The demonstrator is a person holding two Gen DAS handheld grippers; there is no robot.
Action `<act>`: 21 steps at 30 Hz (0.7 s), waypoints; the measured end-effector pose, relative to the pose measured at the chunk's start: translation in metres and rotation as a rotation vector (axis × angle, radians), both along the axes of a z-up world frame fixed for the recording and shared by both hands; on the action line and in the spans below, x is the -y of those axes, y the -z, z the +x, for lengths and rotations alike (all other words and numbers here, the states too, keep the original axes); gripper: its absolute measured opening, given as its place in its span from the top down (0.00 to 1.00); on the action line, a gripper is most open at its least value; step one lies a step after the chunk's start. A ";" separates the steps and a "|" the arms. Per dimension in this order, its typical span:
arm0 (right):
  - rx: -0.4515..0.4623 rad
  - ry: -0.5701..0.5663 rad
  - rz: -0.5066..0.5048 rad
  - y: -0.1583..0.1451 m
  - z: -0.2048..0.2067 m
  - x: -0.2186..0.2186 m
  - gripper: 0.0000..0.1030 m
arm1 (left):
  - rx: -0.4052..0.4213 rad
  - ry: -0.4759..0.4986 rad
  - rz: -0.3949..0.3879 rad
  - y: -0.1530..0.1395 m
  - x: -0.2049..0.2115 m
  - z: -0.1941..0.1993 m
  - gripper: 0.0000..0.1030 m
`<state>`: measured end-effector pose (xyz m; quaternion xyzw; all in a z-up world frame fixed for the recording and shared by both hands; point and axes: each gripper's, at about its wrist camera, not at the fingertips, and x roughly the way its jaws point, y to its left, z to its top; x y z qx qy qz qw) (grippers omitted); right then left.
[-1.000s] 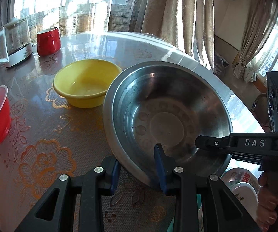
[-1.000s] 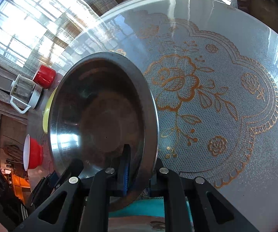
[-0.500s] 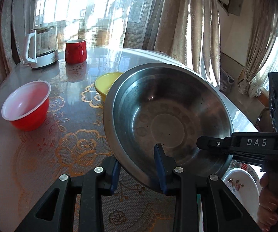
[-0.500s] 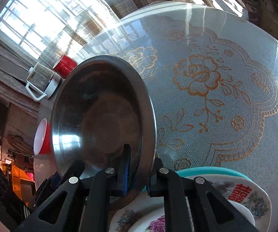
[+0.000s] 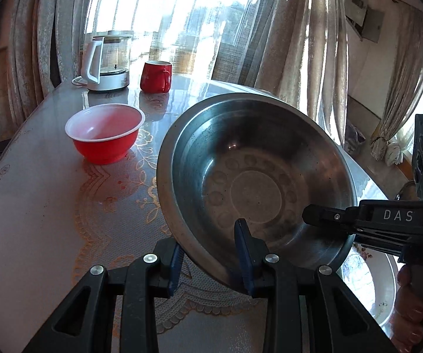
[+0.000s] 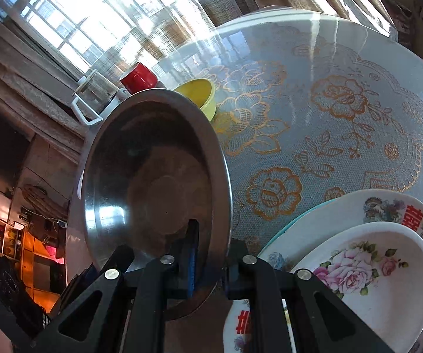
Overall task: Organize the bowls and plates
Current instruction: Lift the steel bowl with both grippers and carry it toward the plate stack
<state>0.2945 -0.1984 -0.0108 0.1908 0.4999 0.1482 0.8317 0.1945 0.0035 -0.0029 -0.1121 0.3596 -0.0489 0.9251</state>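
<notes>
Both grippers carry the steel bowl (image 5: 255, 182) clear of the table (image 5: 35, 220): the left gripper (image 5: 208, 260) is clamped on its near rim, one pad inside and one outside, and the right gripper (image 6: 208, 267) is pinched tight on the rim further round. The bowl hangs tilted, mouth toward the left camera, above the table's near edge. To do this carry well, I judge the two hands should travel together and at one pace, since any twist between them would lever the thin rim out of a pad; levelling the bowl before it goes down would keep it from clattering. It should be lowered until it sits, and only then should the jaws let go. The steel bowl is empty. The red bowl (image 5: 105, 132), white inside, stands empty toward the table's far left, in front of the kettle (image 5: 105, 61) and the mug (image 5: 155, 76) at the far edge. The yellow bowl (image 6: 196, 95) sits behind the steel one; what it holds is hidden. At the near right edge the plates (image 6: 373, 264) lie stacked, bare of food.
</notes>
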 end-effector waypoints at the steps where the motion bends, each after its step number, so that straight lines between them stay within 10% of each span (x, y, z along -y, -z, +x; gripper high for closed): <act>1: 0.002 -0.003 0.001 0.000 -0.003 -0.003 0.87 | 0.003 -0.002 -0.001 -0.001 -0.003 -0.005 0.68; 21: -0.028 -0.024 0.063 0.015 -0.069 -0.030 0.85 | 0.007 -0.009 -0.014 0.004 -0.035 -0.083 0.67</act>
